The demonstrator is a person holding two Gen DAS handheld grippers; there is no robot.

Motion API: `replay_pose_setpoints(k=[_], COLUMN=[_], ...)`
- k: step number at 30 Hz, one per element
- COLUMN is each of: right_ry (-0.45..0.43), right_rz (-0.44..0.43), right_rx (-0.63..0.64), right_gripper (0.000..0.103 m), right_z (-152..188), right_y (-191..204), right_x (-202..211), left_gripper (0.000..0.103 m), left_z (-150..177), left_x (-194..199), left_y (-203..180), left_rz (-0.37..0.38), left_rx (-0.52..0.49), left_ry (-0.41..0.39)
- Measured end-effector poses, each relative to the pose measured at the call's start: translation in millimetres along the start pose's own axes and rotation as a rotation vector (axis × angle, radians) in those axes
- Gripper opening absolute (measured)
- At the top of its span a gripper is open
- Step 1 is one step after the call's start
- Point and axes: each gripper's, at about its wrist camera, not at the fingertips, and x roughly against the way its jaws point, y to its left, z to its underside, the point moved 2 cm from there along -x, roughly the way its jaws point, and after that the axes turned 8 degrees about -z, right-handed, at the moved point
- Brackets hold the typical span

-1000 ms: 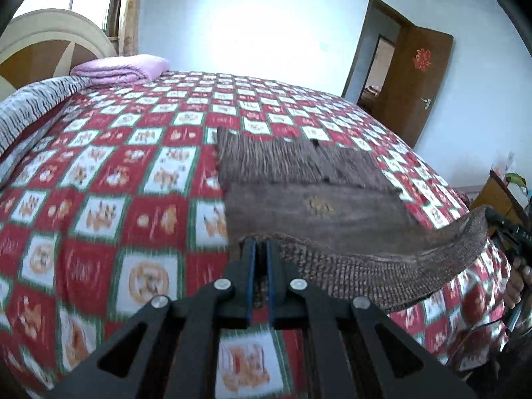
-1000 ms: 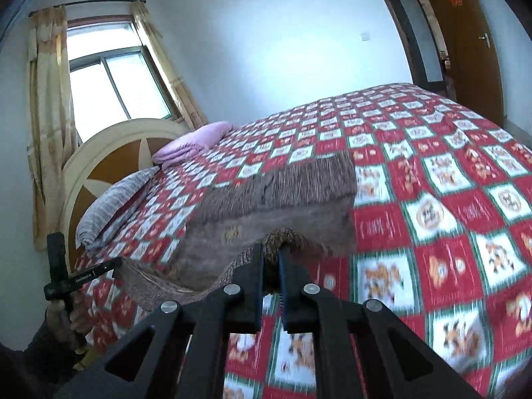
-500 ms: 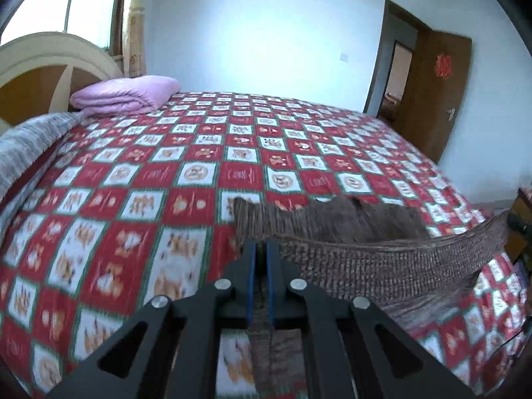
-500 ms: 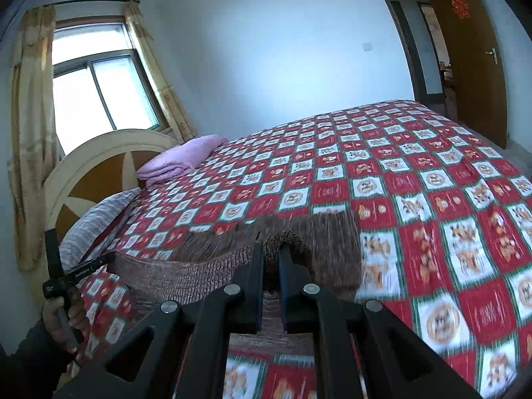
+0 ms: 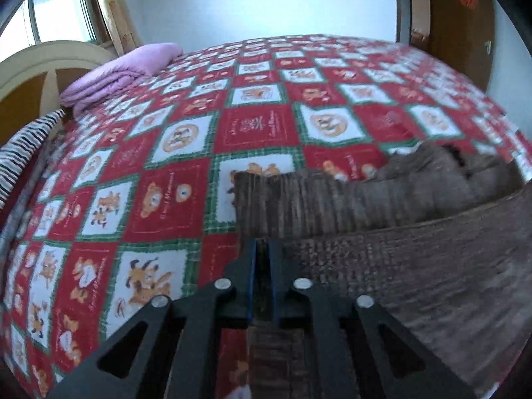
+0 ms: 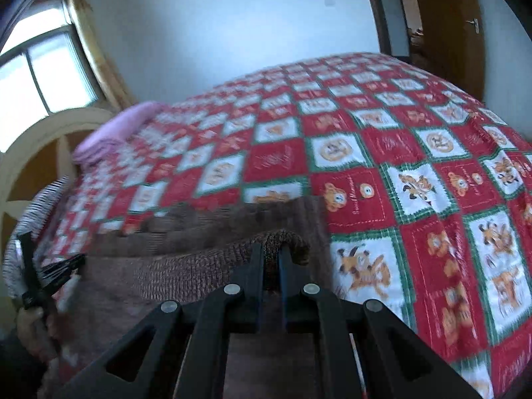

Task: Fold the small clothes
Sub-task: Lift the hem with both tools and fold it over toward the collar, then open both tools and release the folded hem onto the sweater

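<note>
A brown knitted garment (image 5: 382,232) lies on the red checked bedspread (image 5: 199,133), partly lifted. My left gripper (image 5: 262,247) is shut on its near left edge, with the ribbed band stretching right. My right gripper (image 6: 271,252) is shut on the near right edge of the same garment (image 6: 199,259), which bunches over the fingertips. The ribbed far hem rests on the bed beyond both grippers. The left gripper (image 6: 63,267) also shows at the left edge of the right wrist view, in a hand.
A folded purple blanket (image 5: 119,73) and a striped pillow (image 5: 20,153) lie by the wooden headboard (image 5: 43,63). A window (image 6: 40,79) with curtains is behind it. A brown door (image 6: 445,23) stands open at the far right. The bedspread (image 6: 415,173) stretches beyond the garment.
Both grippers have carried the garment's near edge forward and down toward its far hem. The garment now looks shorter front to back, and the cameras sit lower and closer to the bed.
</note>
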Motion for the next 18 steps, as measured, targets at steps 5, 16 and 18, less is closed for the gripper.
replay_pose_setpoints(k=[5,16,18], right_ry=[0.038,0.131,0.012], right_rz=[0.074,0.246,0.323], right_rx=[0.133,0.464,0.412], right_gripper=[0.073,0.082,0.082], right_z=[18,13,-27], right_y=[25,82,76], right_x=[-1,-49,-43], left_gripper=[0.051,0.095,0.095], left_z=[22,0,-21], left_x=[37,17,5], left_y=[10,-3,14], left_rz=[0.002,-0.252,-0.301], left_rx=[-0.051,-0.152,-0.072], left_ry=[-0.067,-0.144,-0.114])
